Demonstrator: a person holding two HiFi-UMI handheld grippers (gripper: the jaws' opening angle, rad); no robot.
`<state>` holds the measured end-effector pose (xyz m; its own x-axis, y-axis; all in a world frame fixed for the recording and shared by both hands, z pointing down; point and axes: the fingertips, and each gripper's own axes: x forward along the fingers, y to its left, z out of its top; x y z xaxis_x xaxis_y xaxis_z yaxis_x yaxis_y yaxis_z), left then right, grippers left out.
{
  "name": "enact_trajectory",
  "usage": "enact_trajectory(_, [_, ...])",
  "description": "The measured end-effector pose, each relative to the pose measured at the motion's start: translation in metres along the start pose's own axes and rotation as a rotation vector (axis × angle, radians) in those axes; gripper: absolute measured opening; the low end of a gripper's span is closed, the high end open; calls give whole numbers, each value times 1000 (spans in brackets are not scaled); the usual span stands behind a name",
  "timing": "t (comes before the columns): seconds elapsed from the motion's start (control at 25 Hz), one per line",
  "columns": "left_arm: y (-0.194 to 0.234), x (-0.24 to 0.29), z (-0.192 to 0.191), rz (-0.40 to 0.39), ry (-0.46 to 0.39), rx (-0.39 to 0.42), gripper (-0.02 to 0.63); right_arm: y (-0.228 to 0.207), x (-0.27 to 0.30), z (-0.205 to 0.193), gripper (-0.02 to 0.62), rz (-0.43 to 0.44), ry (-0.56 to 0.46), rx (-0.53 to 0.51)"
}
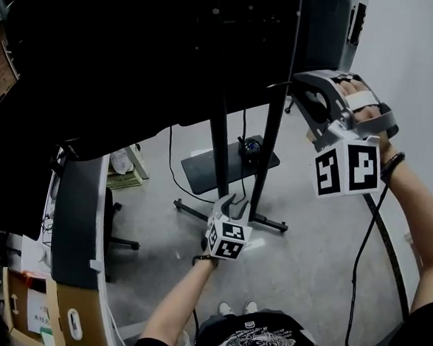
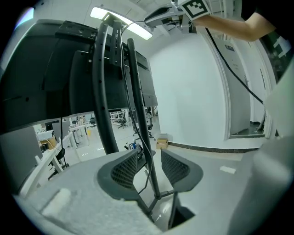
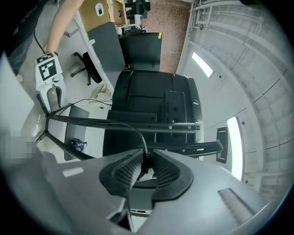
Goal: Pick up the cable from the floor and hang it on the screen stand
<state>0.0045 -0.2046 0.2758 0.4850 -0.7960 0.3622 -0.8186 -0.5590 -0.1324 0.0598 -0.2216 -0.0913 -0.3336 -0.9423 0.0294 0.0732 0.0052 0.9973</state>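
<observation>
**A:** While the right tool [image 3: 145, 159] is up level with the back of the screen [image 1: 136, 59], what does it carry?

**B:** Its jaws are pinching the plug end of the cable [image 3: 142, 140], right at the tips. From there the cable arcs forward. It then seems to run along the screen stand [image 1: 219, 150], down toward the left tool [image 1: 231, 204].

**A:** Why grip the very end?

**B:** I think it leaves the whole length free to drape over a bracket. A mid-length hold would leave a loose tail.

**A:** And the left tool?

**B:** It is spread wide and holds nothing. A post of the stand and a thin cable, perhaps the same one, show in the gap beyond its pads, untouched. It sits well below the right tool, probably to stay out of the way.

**A:** Is there room to move?

**B:** It is tight ahead of the right tool, where the stand's bars and the screen's back panel are close. The screen's edge is just beside it, so a careless swing could snag. Beneath both tools the floor [image 1: 306, 263] gives open room, and the gap between the two posts is free.
</observation>
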Motion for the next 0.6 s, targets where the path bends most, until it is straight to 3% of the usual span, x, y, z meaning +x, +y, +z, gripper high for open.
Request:
enact_trajectory(0.32, [10,13,22,32,-11,16,167,-80,-5,7,72,-120,16,-27])
enact_trajectory(0.6, [16,24,40,63,-24,16,167,-126,-17,7,72,-178,37,-35])
